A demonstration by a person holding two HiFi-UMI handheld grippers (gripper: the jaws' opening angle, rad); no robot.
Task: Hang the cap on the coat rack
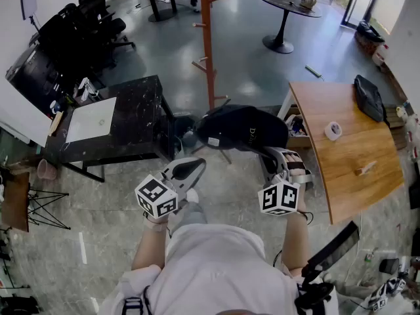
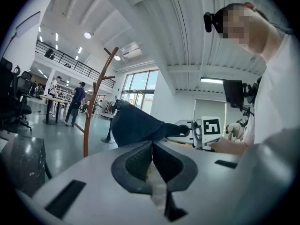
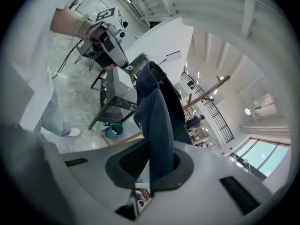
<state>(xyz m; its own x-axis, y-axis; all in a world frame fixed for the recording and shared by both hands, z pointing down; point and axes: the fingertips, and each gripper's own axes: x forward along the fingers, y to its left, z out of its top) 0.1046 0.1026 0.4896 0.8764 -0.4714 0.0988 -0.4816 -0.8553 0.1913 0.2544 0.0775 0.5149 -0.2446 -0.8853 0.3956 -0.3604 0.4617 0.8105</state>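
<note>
A dark navy cap (image 1: 241, 126) hangs in the air in front of me, its brim clamped by my right gripper (image 1: 269, 153). In the right gripper view the brim (image 3: 157, 121) runs straight down between the shut jaws of that gripper (image 3: 157, 154). My left gripper (image 1: 195, 165) sits just left of the cap and is shut with nothing in it; its own view shows the gripper (image 2: 151, 145) with its pads touching and the cap (image 2: 133, 125) beyond. The wooden coat rack (image 1: 207, 39) stands farther ahead, behind the cap, with short pegs up its pole.
A black marble table (image 1: 134, 133) with a white sheet stands at the left. At the right is a wooden table (image 1: 348, 159) bearing a tape roll (image 1: 333, 130) and a black bag (image 1: 368, 97). Office chairs (image 1: 88, 28) and a round black table (image 1: 289, 2) are farther back.
</note>
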